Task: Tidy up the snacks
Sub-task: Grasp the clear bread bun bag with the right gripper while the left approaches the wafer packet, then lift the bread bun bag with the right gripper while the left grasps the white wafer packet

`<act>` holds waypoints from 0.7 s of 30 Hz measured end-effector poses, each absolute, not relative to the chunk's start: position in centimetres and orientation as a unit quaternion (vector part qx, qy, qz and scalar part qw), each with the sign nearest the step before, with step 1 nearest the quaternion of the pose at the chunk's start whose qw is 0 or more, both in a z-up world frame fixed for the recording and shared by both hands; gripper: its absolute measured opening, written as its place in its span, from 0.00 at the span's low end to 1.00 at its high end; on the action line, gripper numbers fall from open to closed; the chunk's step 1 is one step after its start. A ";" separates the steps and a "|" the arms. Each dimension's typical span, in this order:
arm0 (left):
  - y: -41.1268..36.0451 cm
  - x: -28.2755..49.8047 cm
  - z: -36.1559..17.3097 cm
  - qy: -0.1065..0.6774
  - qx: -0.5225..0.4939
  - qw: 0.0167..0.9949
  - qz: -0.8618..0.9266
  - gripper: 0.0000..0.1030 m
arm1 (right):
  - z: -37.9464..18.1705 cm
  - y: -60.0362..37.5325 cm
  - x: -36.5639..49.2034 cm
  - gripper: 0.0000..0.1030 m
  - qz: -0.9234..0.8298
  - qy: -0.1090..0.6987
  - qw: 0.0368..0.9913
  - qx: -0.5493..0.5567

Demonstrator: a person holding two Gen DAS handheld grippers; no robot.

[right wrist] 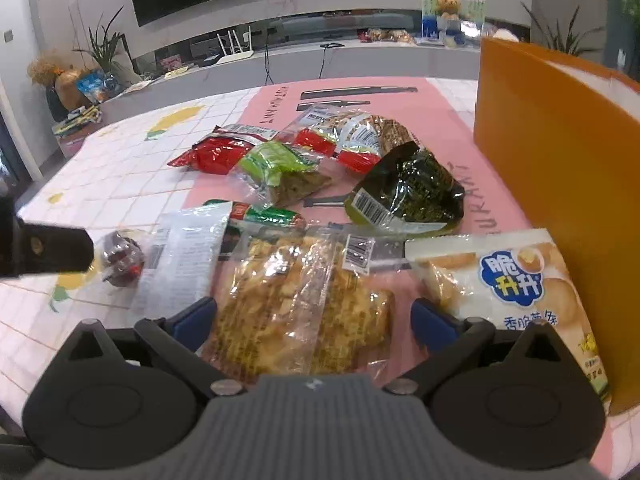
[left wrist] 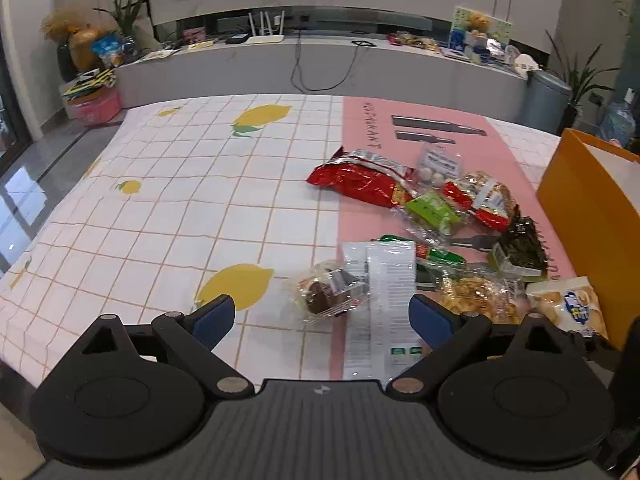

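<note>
Snacks (right wrist: 304, 312) below; right gripper (right wrist: 312, 316) tilted down, fingers (right wrist: 196, 316) spread wide.

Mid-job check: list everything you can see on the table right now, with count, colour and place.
red bag: one, red, far left of pile
green packet: one, green, mid pile
seaweed pack: one, dark green, beside box
clear cracker bag: one, yellow contents, between right fingers
white bun bag: one, white, against box
orange box: one, orange, right edge
left gripper: open
right gripper: open
</note>
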State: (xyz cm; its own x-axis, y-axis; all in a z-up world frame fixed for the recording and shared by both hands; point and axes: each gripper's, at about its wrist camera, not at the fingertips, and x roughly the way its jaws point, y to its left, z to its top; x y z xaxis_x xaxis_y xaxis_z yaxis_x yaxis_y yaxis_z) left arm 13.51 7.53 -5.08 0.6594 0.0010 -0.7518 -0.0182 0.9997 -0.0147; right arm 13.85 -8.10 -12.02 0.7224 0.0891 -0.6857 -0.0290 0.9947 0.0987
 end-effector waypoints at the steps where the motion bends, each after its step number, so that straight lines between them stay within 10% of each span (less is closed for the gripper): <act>1: 7.6 13.6 -5.1 0.414 -0.014 0.910 0.004 1.00 | -12.0 -8.1 13.5 0.88 0.038 0.363 0.930 0.038; 9: 8.4 14.0 -5.7 0.435 -0.035 0.900 -0.011 1.00 | -11.5 -8.9 12.8 0.67 0.074 0.342 0.936 0.041; 21: 6.3 14.1 -7.0 0.447 -0.005 0.893 -0.053 1.00 | -5.8 -14.3 9.8 0.66 0.084 0.304 0.941 0.120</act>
State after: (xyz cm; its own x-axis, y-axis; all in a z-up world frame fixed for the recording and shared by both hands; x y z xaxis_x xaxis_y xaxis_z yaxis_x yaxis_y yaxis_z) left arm 14.11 6.27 -7.00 0.5950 -0.0996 -0.7975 0.0915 0.9942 -0.0559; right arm 9.83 -14.31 -5.76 0.8017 0.2306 -0.5514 -0.0846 0.9571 0.2772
